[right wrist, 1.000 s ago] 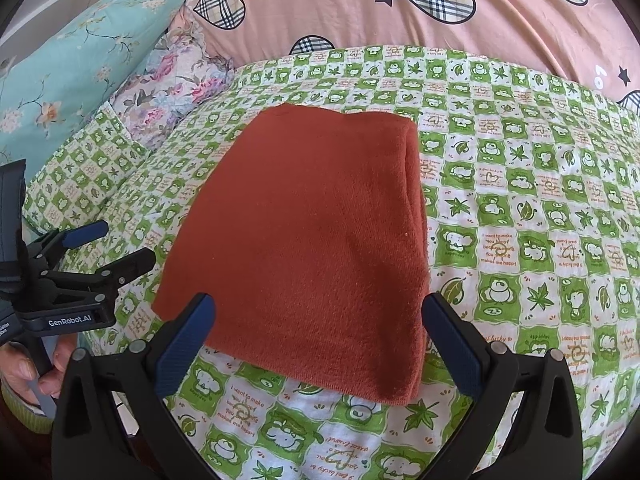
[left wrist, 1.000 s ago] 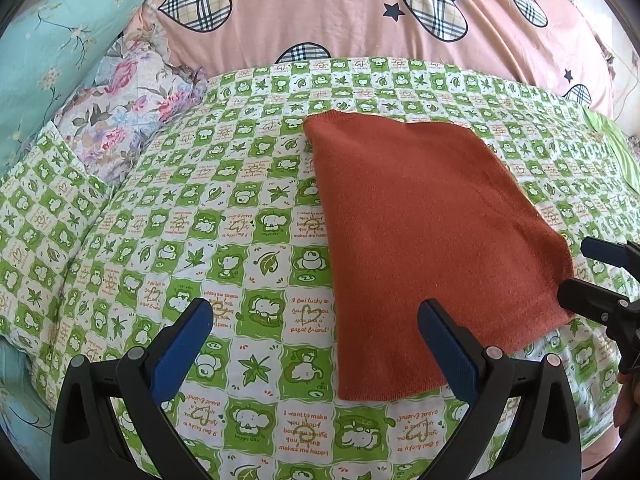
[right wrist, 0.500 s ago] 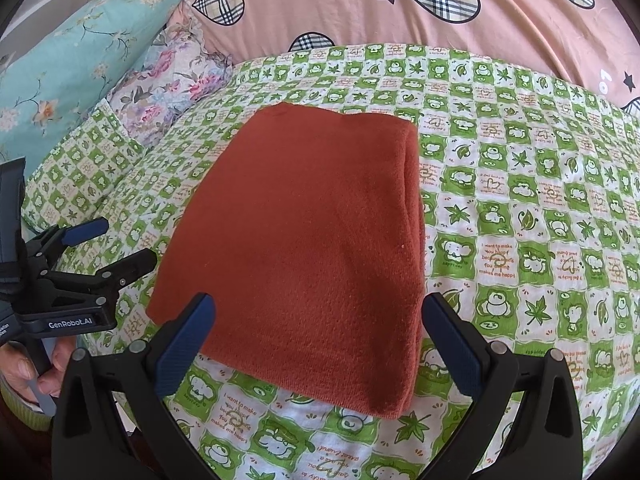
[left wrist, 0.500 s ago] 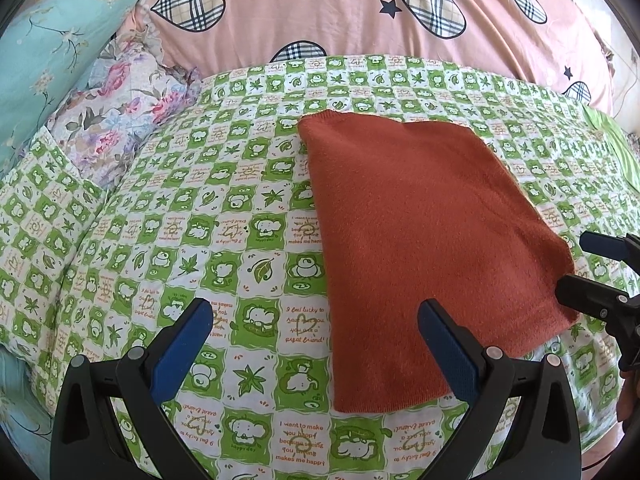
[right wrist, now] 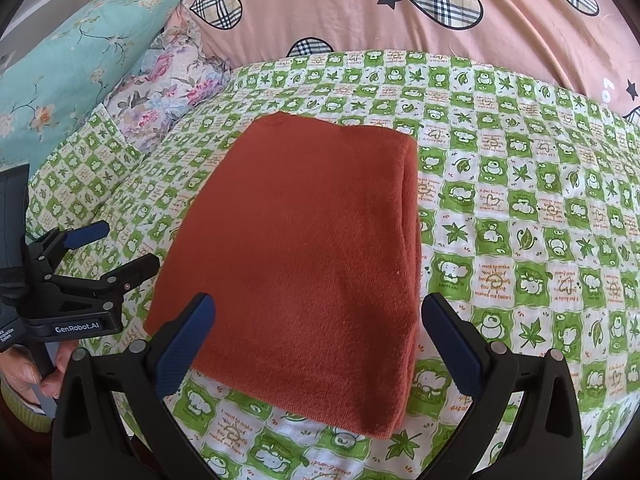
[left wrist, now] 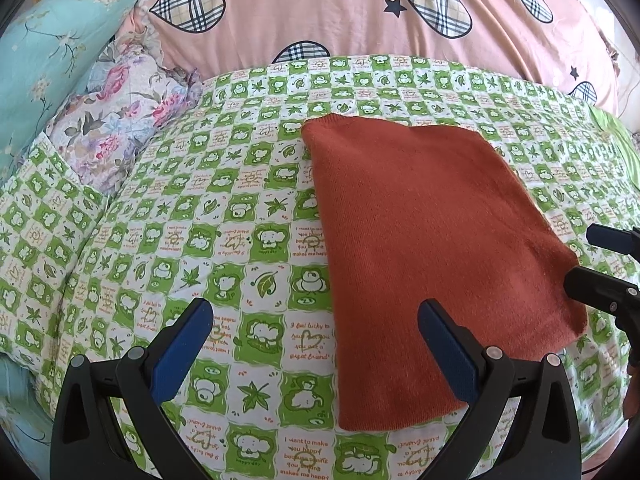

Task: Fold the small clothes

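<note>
A rust-red knitted garment (left wrist: 432, 248) lies folded flat in a rectangle on the green-and-white checked sheet (left wrist: 200, 216); it also shows in the right wrist view (right wrist: 304, 256), with its folded layers stacked along the right edge. My left gripper (left wrist: 316, 344) is open and empty, hovering over the sheet at the garment's near left edge. My right gripper (right wrist: 318, 340) is open and empty, hovering over the garment's near edge. Each gripper shows in the other's view: the right one (left wrist: 600, 264) and the left one (right wrist: 108, 252).
A pink quilt with plaid hearts (left wrist: 340, 12) lies along the back. A teal floral pillow (left wrist: 48, 48) and a floral cloth (left wrist: 116, 116) sit at the back left. The bed's near edge drops off at bottom left (right wrist: 24, 420).
Both grippers have drawn back slightly and risen, so the garment sits a little farther away in both views. The garment itself has not moved.
</note>
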{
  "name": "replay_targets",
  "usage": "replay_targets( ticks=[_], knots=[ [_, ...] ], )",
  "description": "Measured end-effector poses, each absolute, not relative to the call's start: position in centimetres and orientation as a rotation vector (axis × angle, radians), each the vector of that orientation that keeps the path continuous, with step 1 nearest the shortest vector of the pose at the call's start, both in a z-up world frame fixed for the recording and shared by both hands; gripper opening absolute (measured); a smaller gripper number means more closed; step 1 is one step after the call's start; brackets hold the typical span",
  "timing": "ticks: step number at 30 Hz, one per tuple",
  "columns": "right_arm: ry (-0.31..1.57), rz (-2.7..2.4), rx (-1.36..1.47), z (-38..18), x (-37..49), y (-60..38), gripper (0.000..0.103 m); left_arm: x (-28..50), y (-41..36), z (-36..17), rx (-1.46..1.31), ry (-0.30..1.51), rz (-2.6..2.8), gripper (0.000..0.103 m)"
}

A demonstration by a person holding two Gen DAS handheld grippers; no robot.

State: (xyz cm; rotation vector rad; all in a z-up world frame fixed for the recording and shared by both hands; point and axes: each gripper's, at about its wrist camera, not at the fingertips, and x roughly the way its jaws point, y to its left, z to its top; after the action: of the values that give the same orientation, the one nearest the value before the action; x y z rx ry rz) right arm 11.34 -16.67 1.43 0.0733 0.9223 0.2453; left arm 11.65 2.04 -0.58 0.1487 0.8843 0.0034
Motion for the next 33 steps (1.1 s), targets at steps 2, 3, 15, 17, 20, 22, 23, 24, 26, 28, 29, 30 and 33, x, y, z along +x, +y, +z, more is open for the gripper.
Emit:
replay_targets(
  ticks=[2,3,15,17,20,22,23,24,26,28,29,30,33],
  knots=[
    [0.925,0.25,0.084,1.3,11.5,-16.8,0.103,11.9,2.0,-0.6,0.152,0.883,0.007,0.102],
    [0.928,0.253,0.09,1.3,11.6,-16.9,0.103,12.0,2.0,-0.6,0.152,0.884,0.005,0.102],
    [0.923,0.251,0.091,1.4,11.9,-17.2,0.103,12.7,1.9,-0.3,0.144,0.887,0.01,0.102],
    [0.923,0.248,0.09,1.5,11.9,-17.3,0.103,12.8,1.9,-0.2,0.145,0.886,0.011,0.102],
    [0.925,0.248,0.095,1.4,12.0,-17.6,0.103,12.8,1.9,0.0,0.145,0.881,0.014,0.102],
    [0.93,0.247,0.099,1.3,12.1,-17.8,0.103,12.8,1.8,0.0,0.145,0.88,0.017,0.102],
    [0.931,0.248,0.102,1.2,12.1,-17.8,0.103,12.8,1.9,0.0,0.144,0.88,0.017,0.102],
    [0.934,0.248,0.104,1.1,12.2,-17.9,0.103,12.9,1.9,0.0,0.144,0.881,0.018,0.102],
    [0.935,0.248,0.11,1.0,12.3,-17.9,0.103,12.9,2.0,0.0,0.141,0.884,0.02,0.102],
    [0.936,0.248,0.118,0.7,12.4,-17.9,0.103,12.9,2.0,-0.2,0.137,0.887,0.023,0.102],
    [0.939,0.248,0.122,0.6,12.6,-17.9,0.103,12.9,2.0,-0.2,0.136,0.889,0.025,0.102],
    [0.944,0.247,0.126,0.4,12.7,-17.8,0.103,12.9,2.0,-0.3,0.135,0.888,0.024,0.102],
    [0.949,0.253,0.136,0.1,12.9,-17.8,0.103,12.9,1.9,-0.5,0.139,0.89,0.025,0.102]
  ],
)
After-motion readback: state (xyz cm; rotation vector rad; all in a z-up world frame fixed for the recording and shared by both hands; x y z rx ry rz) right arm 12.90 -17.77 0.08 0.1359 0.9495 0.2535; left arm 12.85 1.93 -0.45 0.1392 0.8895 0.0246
